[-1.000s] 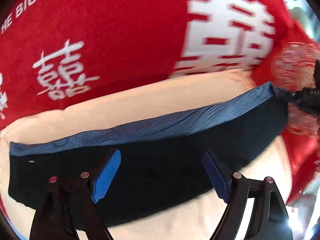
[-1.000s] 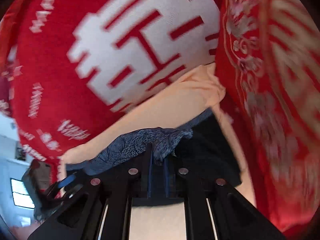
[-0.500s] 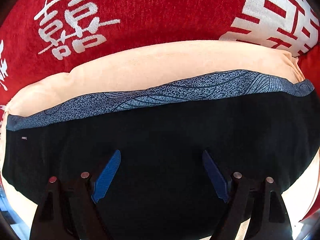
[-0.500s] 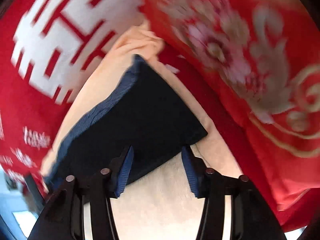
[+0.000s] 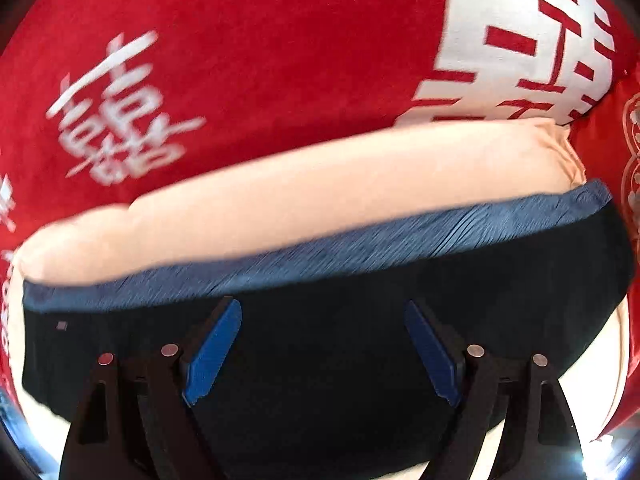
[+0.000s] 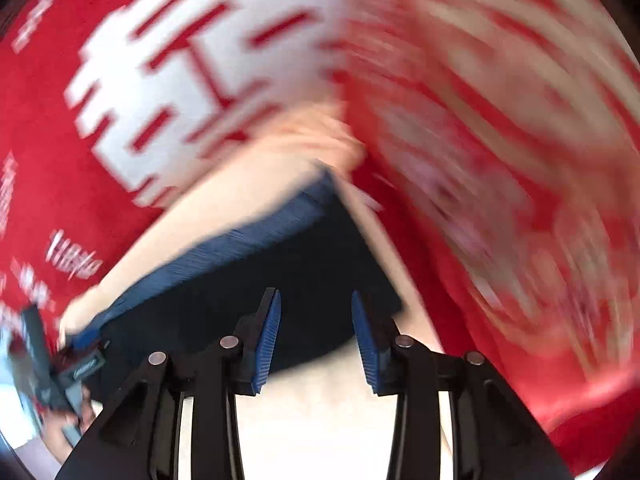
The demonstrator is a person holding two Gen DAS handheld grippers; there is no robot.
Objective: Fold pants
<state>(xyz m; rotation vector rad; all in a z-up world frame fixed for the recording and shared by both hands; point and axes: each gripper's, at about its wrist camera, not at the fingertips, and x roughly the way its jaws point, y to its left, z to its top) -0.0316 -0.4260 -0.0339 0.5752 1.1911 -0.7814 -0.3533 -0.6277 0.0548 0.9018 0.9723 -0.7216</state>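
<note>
The dark navy pants point(image 5: 320, 340) lie folded flat with a patterned blue waistband point(image 5: 340, 248) along the far edge, on a pale peach cloth point(image 5: 300, 188). My left gripper point(image 5: 320, 344) is open and empty, hovering over the middle of the pants. In the right wrist view the pants point(image 6: 288, 280) lie below and ahead of my right gripper point(image 6: 316, 336), which is open and empty over their near right corner. The left gripper point(image 6: 60, 364) shows blurred at the far left of that view.
A red blanket with white characters point(image 5: 280, 60) covers the surface beyond the peach cloth. A red cloth with a pale floral pattern point(image 6: 520, 160) lies to the right of the pants. A white surface point(image 6: 320, 420) shows under the right gripper.
My right gripper let go of the waistband corner, opened, and drew back. The left gripper stayed open and shifted slightly over the pants. Both views are blurred by motion now.
</note>
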